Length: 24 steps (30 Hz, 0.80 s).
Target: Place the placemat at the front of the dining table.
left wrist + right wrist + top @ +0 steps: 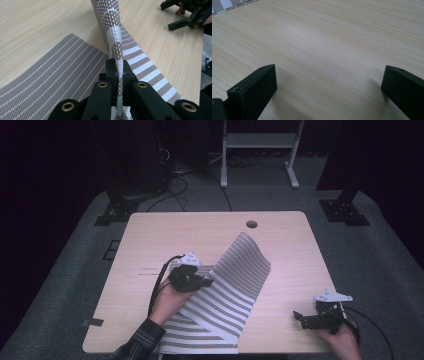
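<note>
Left tongs (119, 75) on ribbed woven mat (62, 72)

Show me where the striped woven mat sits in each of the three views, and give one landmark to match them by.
High view: the striped mat lies centre-bottom, its left edge lifted and folded over by the left tool.
Left gripper view: the mat spreads lower left, its pinched edge rising up the middle between the shut jaws.
Right gripper view: a corner of the mat at top left.
Shared landmark: the light wooden table.
</note>
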### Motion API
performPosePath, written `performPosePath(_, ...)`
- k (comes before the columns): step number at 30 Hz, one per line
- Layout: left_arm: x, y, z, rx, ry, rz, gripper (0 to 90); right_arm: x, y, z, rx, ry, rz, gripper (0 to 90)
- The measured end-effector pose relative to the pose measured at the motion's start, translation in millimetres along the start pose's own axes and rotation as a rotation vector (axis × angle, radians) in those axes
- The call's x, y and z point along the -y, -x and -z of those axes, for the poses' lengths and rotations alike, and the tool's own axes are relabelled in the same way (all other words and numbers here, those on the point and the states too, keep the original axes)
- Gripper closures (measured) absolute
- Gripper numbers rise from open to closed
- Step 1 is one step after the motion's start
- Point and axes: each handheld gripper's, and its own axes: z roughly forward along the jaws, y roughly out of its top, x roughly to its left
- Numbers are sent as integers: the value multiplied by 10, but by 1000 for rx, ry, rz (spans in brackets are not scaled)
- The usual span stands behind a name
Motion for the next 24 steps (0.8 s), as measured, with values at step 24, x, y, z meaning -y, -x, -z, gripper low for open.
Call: performPosePath(24, -360, 126, -517, 57, -22, -6, 888, 0, 1, 0, 1, 0, 1, 0)
